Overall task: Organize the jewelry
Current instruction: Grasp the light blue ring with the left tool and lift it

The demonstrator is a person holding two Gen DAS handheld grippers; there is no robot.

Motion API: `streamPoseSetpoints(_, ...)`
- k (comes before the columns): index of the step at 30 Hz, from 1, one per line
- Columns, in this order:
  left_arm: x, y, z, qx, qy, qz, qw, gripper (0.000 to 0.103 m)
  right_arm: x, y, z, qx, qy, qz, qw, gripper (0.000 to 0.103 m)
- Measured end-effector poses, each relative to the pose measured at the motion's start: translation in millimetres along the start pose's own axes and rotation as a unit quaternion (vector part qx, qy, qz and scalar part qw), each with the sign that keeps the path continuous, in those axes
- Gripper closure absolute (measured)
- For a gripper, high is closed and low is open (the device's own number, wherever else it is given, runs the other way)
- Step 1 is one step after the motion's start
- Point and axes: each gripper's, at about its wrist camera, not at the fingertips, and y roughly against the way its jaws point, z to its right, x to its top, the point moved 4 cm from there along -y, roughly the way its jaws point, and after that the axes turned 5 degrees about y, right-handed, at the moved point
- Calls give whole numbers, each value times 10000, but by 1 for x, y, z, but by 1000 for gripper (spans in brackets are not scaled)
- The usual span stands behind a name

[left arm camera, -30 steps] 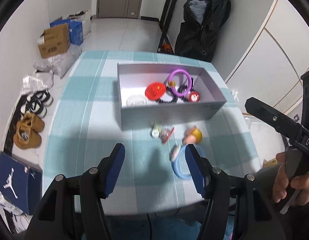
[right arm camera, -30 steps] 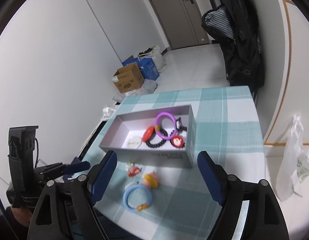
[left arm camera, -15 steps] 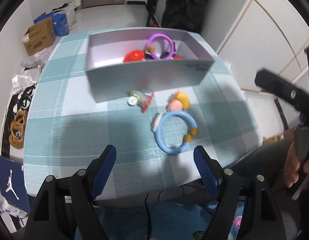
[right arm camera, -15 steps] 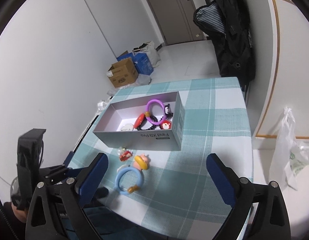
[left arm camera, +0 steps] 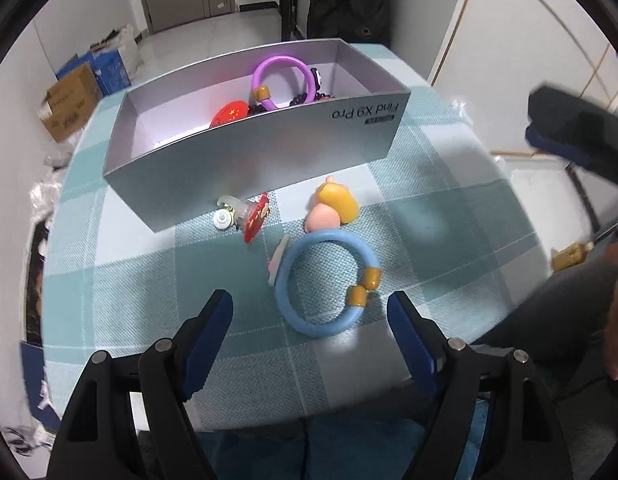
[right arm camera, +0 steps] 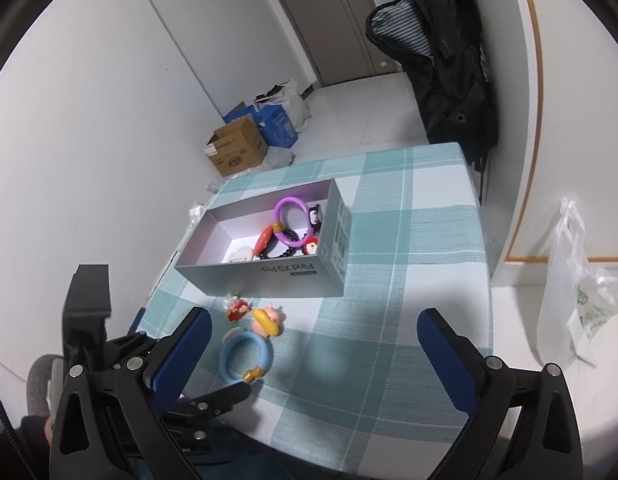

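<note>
Fingers (left arm camera: 225,312) on both grippers spread empty; blue bracelet (left arm camera: 327,284) lies flat before lengthwise grey box (left arm camera: 269,148).

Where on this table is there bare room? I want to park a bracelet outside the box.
Bare cloth lies right of the blue bracelet, between the gray box and the table's near edge, and behind the box. It is crowded in front of the box: red charm, pink-and-yellow figure, blue bracelet.

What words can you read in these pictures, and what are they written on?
"Find X9 Pro": on the long side of the grey box, seen upside down from both cameras.
Small label next to it: too small to read.
Print on the cardboard box on the floor: too blurred.
Green print on the plastic bag: unreadable.
</note>
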Motion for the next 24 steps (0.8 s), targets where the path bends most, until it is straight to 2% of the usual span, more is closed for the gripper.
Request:
streamPoseSetpoints(3, -4, -6, 4, 295, -262, -40, 9992, 27, 1, 1, 2, 19, -28, 21, 10000, 0)
streamPoseSetpoints(7, -4, -3, 10, 406, -504, 109, 9978, 30, 3, 1, 2, 50, -41, 37, 10000, 0)
streamPoseSetpoints(9, -5, -2, 12, 159, -530, 97, 9984, 51, 3, 0, 2, 65, -51, 26, 10000, 0)
streamPoseSetpoints(10, -5, -2, 13, 13, -526, 67, 9986, 56, 3, -1, 1, 72, -57, 17, 10000, 0)
streamPoseSetpoints(17, -7, 5, 9, -379, -581, 39, 9976, 57, 3, -6, 0, 125, -52, -49, 9999, 0)
streamPoseSetpoints(24, 4, 34, -15, -636, -160, 396, 9971, 57, 4, -12, 8, 51, -216, -67, 9997, 0)
